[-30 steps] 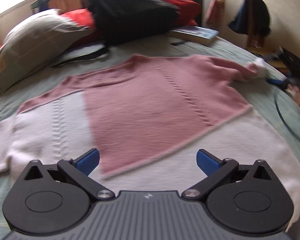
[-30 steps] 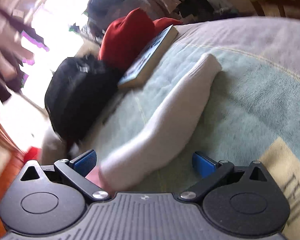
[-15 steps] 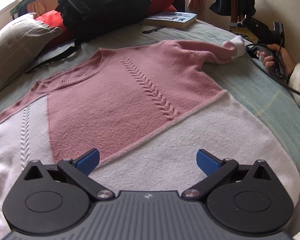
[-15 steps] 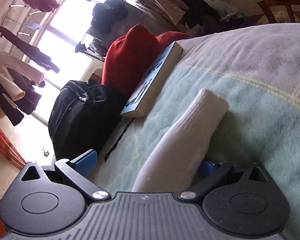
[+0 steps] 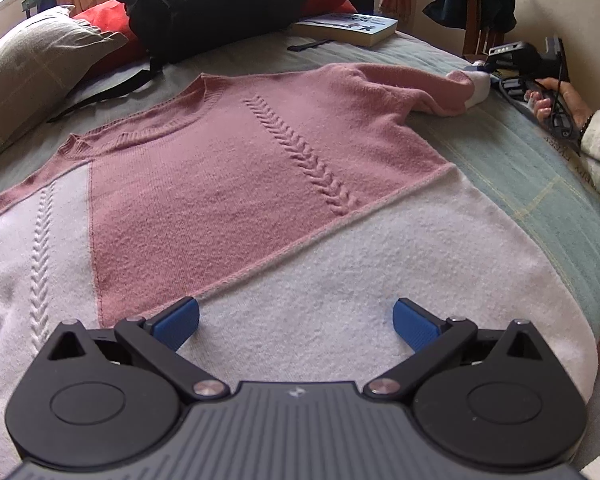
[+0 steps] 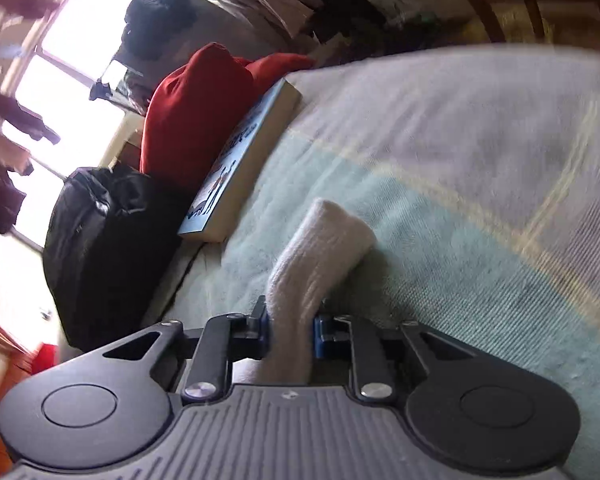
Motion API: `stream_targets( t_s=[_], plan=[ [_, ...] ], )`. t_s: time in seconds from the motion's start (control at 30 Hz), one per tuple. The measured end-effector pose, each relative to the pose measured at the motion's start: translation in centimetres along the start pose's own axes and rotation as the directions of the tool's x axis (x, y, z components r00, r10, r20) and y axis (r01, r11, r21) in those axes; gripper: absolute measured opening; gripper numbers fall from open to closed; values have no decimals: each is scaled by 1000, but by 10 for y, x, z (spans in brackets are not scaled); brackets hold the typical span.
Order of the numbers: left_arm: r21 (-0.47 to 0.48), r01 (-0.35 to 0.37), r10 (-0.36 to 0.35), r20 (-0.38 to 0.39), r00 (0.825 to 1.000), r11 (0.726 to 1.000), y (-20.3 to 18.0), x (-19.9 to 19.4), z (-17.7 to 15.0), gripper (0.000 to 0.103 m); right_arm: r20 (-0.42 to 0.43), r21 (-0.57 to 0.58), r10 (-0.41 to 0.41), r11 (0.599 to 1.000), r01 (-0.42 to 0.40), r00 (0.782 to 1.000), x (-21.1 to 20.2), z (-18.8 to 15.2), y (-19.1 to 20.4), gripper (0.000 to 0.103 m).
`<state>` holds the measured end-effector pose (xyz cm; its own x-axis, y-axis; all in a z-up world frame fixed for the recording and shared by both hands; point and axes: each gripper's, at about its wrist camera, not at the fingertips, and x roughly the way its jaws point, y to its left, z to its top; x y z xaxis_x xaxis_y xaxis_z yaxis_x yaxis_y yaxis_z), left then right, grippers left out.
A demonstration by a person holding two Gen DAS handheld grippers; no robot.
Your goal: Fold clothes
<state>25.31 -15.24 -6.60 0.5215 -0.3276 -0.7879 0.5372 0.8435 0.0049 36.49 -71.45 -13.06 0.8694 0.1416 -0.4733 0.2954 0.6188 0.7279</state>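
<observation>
A pink and white knit sweater (image 5: 240, 184) lies flat, front up, on the bed. My left gripper (image 5: 296, 316) hovers open over its white lower part, with nothing between the blue pads. The right sleeve stretches toward the far right, ending in a white cuff (image 5: 478, 88). In the right wrist view my right gripper (image 6: 290, 334) is closing its jaws on that white sleeve (image 6: 324, 240). Both pads press into the knit, and the cuff end sticks out ahead of them. A person's hand (image 5: 556, 100) holds that gripper's handle.
A black backpack (image 5: 212, 0), red cushions (image 6: 196, 108) and a blue-covered book (image 5: 352, 26) lie at the head of the bed. A grey pillow (image 5: 32, 68) sits far left. The green checked cover (image 6: 460, 220) lies bare around the sleeve. The bed's edge drops at right.
My right gripper has gone from wide open around the white sleeve to pinched shut on it. The left gripper drifted a little over the sweater and stayed open.
</observation>
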Motion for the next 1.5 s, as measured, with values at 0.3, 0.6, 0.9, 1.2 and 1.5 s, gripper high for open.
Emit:
stream_targets(
  t_s=[0.3,0.6,0.9,1.2,1.5],
  plan=[
    [0,15,-15,16,1000,1000,-2,-2,-1,102,172,-144,-10,989,35,985,-65,28,43,22],
    [-11,22,-21,37,999,1000,5,-9,-4,102,218,-162,-280,934,317,935,-84,23,35,36],
    [-13,29,-28,64,998,999,8,-15,-5,102,164,-360,-279,876,320,946,-75,8,80,49],
    [-15,22,-21,73,997,1000,11,-18,-7,102,-123,-711,-236,698,80,964,7,-58,154,54],
    [-15,37,-36,73,997,999,13,-14,-11,102,-305,-796,-243,596,-106,921,50,-85,204,54]
  ],
)
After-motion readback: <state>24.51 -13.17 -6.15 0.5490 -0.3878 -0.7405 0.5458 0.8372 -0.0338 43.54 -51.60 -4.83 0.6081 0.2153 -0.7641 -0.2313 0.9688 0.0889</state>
